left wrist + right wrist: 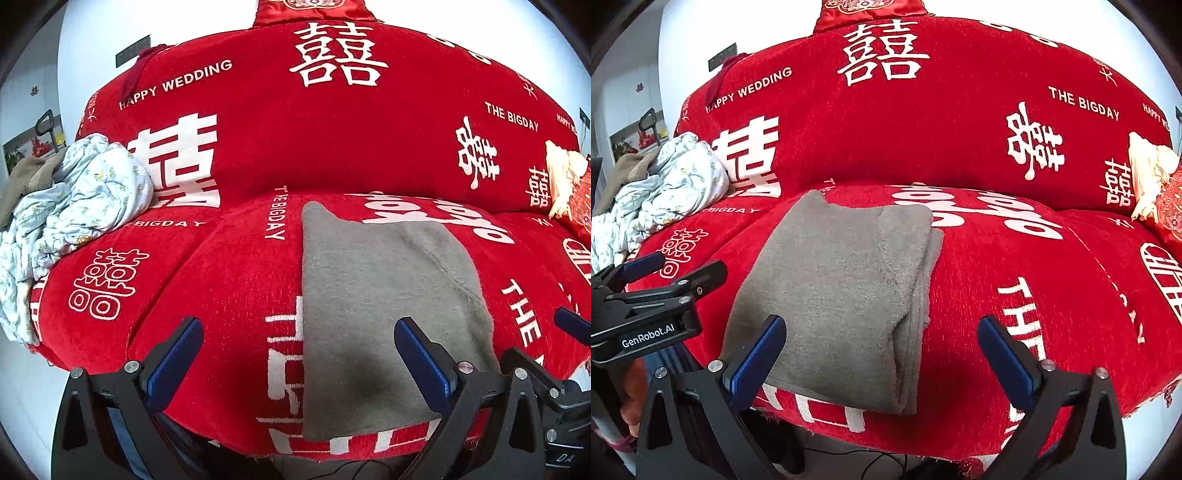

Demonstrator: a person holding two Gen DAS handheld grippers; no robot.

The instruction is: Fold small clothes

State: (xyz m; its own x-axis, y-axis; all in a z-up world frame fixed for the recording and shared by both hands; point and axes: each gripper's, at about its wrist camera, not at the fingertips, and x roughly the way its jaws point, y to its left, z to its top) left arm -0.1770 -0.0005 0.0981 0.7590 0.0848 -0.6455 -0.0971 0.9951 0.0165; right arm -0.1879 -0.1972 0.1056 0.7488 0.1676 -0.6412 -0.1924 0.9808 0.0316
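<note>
Garment (834,291) of grey fleece lies folded on the seat of the red sofa (1015,147), its long axis running from the front edge toward the backrest. The left gripper (299,362) hovers with released jaws over its left edge; the right gripper (882,358) hovers, jaws also spread and empty, over its right, layered edge. Both seem equally near. Judging from this, the next fold would take the near short end away, toward the backrest.
</note>
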